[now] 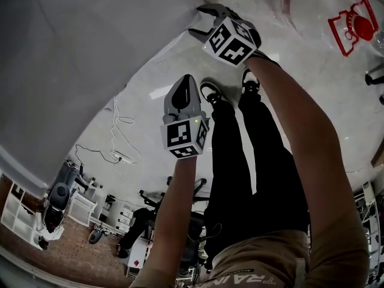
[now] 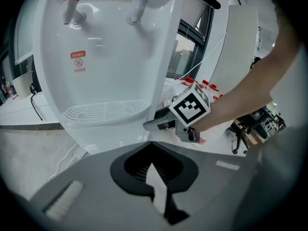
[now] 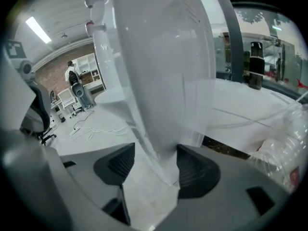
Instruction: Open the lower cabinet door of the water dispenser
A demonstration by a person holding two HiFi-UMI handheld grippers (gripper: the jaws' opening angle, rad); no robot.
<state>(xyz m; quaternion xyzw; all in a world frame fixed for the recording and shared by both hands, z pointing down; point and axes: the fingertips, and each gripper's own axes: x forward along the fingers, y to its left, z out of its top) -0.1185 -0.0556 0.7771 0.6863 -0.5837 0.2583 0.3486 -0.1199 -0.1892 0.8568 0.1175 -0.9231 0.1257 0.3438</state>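
Left gripper view: the upper left is filled by a glossy white water dispenser (image 2: 110, 57) with a red tap (image 2: 72, 6), a blue tap (image 2: 137, 6) and a slotted drip tray (image 2: 103, 110). A small red label (image 2: 78, 61) is borne on its front, its print unreadable. The right gripper (image 3: 151, 165) is held wide, the dispenser's white lower edge (image 3: 163, 129) standing between its pads. The left gripper (image 2: 154, 170) is pressed closed.
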